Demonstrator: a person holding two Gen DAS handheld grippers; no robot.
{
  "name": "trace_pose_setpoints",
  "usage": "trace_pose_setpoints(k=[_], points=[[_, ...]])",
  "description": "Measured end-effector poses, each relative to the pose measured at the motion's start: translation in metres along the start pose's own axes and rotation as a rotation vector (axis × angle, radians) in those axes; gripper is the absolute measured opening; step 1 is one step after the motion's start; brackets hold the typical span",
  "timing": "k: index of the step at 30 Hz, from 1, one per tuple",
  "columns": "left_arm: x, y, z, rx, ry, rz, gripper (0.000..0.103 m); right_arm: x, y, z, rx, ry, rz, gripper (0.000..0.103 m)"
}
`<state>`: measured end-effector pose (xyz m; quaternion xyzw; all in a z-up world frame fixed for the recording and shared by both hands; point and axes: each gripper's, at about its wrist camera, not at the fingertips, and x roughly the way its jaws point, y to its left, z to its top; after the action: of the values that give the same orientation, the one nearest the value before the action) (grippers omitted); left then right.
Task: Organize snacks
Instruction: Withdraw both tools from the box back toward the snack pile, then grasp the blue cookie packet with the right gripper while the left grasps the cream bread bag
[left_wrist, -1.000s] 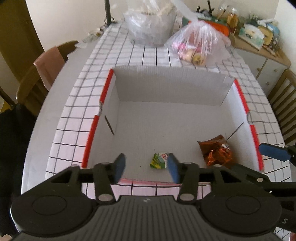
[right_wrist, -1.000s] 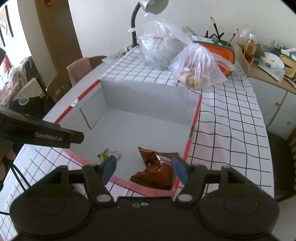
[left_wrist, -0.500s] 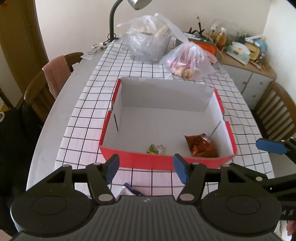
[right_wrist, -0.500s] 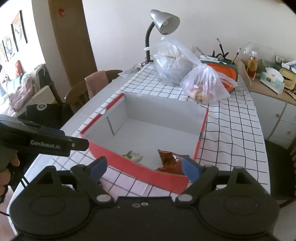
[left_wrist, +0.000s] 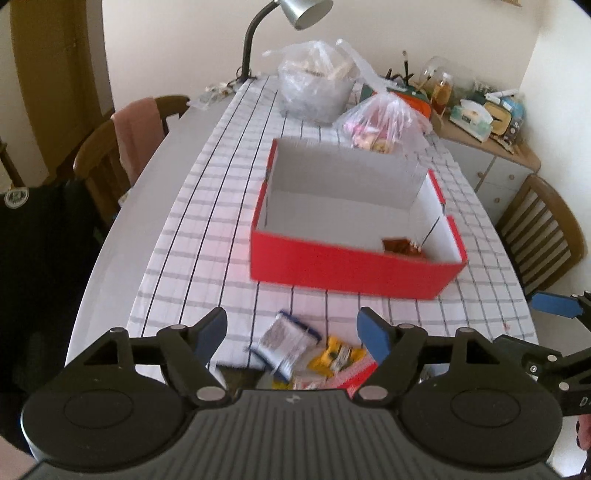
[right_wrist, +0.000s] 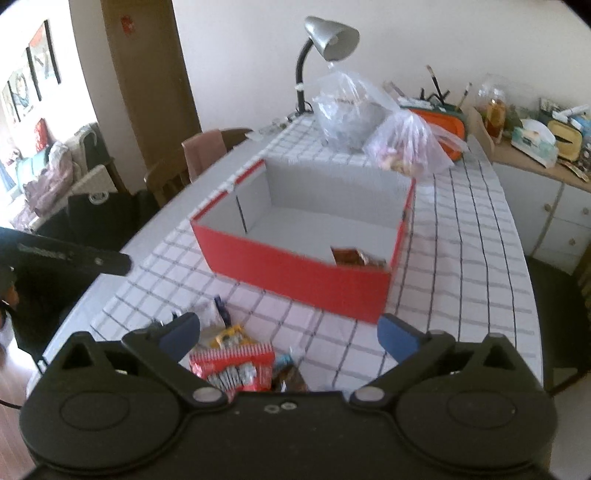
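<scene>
A red box (left_wrist: 351, 266) (right_wrist: 295, 273) with a white inside stands on the checked tablecloth, and a brown snack bag (left_wrist: 400, 245) (right_wrist: 354, 256) lies in its near right corner. Loose snack packets lie in front of it: a white and blue one (left_wrist: 286, 341), a yellow one (left_wrist: 334, 356) (right_wrist: 229, 336) and a red one (right_wrist: 232, 367). My left gripper (left_wrist: 291, 334) hovers over these packets, its jaws opening with nothing gripped. My right gripper (right_wrist: 290, 334) hangs above the same pile, jaws opening wide and empty.
Two clear plastic bags (left_wrist: 314, 92) (left_wrist: 384, 123) sit behind the box, near a desk lamp (right_wrist: 325, 51). Wooden chairs (left_wrist: 122, 158) (left_wrist: 543, 236) stand at both sides of the table. A cluttered sideboard (right_wrist: 535, 147) runs along the right wall.
Both grippers have pulled back from over the box toward the near table edge and opened wider. The brown bag and a small green packet stayed in the box; loose packets now show below.
</scene>
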<state>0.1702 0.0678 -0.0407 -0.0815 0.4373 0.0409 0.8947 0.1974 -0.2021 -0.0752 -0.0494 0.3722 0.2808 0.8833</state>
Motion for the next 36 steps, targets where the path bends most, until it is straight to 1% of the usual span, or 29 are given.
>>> trace_pose_setpoints(k=[2, 5, 8, 11, 14, 20, 28, 32, 34, 36], points=[[0.000, 0.007, -0.009, -0.011, 0.019, -0.005, 0.077, 0.001, 0.000, -0.014, 0.015, 0.010, -0.013, 0.103], [0.004, 0.018, -0.026, -0.043, 0.049, 0.014, 0.077, 0.004, -0.003, -0.033, 0.030, 0.023, -0.049, 0.103], [0.017, 0.030, -0.045, -0.078, 0.114, 0.026, 0.077, 0.010, -0.007, -0.055, 0.050, 0.022, -0.105, 0.103], [0.032, 0.042, -0.064, -0.131, 0.170, 0.039, 0.077, 0.023, -0.014, -0.074, 0.078, 0.057, -0.147, 0.103], [0.043, 0.047, -0.080, -0.152, 0.203, 0.049, 0.077, 0.033, -0.020, -0.089, 0.085, 0.096, -0.169, 0.102], [0.058, 0.052, -0.096, -0.130, 0.239, 0.085, 0.077, 0.056, -0.026, -0.102, 0.067, 0.149, -0.193, 0.101], [0.081, 0.053, -0.109, -0.098, 0.287, 0.138, 0.077, 0.085, -0.026, -0.105, 0.029, 0.185, -0.207, 0.097], [0.088, 0.054, -0.114, -0.089, 0.301, 0.147, 0.077, 0.094, -0.027, -0.104, 0.022, 0.195, -0.210, 0.092], [0.090, 0.055, -0.115, -0.094, 0.304, 0.143, 0.077, 0.097, -0.029, -0.105, 0.020, 0.203, -0.205, 0.085], [0.091, 0.056, -0.117, -0.099, 0.310, 0.133, 0.076, 0.098, -0.030, -0.106, 0.025, 0.204, -0.200, 0.084]])
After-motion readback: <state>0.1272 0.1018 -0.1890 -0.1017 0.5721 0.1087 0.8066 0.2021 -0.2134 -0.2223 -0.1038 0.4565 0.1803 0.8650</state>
